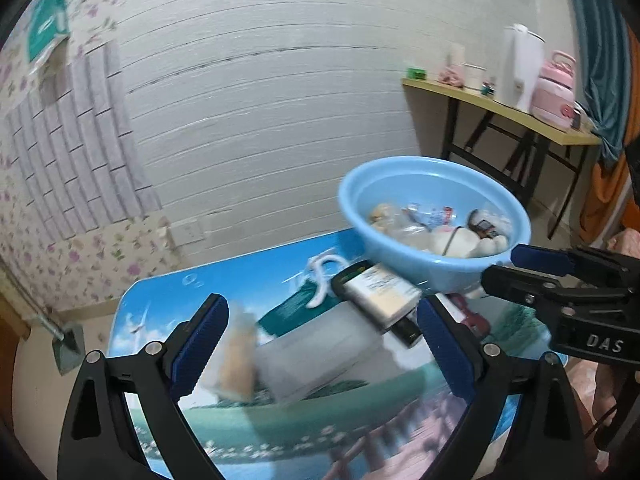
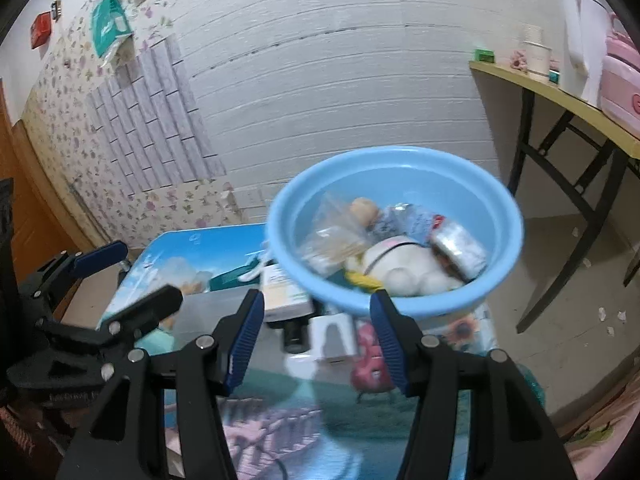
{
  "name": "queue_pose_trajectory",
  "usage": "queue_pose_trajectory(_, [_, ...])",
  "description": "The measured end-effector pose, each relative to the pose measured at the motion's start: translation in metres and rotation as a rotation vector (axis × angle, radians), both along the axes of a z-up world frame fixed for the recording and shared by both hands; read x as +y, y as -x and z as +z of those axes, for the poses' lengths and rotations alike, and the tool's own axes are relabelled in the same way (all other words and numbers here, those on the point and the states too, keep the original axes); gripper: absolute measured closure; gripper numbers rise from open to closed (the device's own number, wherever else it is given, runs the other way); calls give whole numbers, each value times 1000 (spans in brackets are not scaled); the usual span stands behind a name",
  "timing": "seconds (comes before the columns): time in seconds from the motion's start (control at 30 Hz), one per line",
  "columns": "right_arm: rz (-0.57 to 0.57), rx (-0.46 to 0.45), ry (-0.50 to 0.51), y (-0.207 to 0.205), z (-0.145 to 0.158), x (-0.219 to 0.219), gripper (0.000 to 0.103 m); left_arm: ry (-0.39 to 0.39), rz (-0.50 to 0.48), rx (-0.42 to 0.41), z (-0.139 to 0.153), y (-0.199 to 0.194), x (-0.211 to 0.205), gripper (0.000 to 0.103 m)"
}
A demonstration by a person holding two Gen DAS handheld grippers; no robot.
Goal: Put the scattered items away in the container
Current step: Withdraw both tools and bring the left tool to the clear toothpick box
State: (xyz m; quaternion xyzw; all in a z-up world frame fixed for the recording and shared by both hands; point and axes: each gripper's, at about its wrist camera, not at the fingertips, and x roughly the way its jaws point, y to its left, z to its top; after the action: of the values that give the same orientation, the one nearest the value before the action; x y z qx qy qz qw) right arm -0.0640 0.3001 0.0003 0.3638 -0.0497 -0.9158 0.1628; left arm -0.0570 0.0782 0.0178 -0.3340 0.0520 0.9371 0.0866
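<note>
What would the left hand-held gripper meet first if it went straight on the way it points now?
Most likely the clear plastic packet lying on the table between the open left hand-held gripper; the boxed item lies beyond it. The picture is blurred, so depth is uncertain.

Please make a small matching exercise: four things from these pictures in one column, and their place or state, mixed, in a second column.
1. blue basin
2. white plush toy
3. left claw
4. pink cooker

a. on the yellow side table
b. inside the basin
c. open wide
d. on the picture-printed table

Pairs: 1-d, 2-b, 3-c, 4-a
</note>
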Motion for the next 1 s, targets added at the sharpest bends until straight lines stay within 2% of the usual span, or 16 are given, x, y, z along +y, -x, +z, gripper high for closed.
queue_pose_trajectory(0.2, [40, 14, 0, -13, 1, -28, 48, -3, 48, 18, -5, -17, -28, 7])
queue_pose_trajectory(0.4, [59, -11, -15, -24, -12, -46, 48, -33, 76, 20, -11, -31, -55, 7])
queue_pose_trajectory(0.57, [61, -30, -3, -30, -30, -48, 48, -32, 128, -3, -24, -35, -78, 7])
queue_pose_trajectory(0.77, [35, -99, -8, -24, -53, -45, 48, -51, 172, -41, -42, -34, -101, 7])
queue_pose_trajectory(0.9, [11, -114, -20, -19, -60, -42, 48, -77, 184, -66, -51, -26, -106, 7])
queue_pose_trajectory(1.0, [-11, -120, -48, -15, -65, -40, 50, -66, 175, -74, -58, -22, -103, 7])
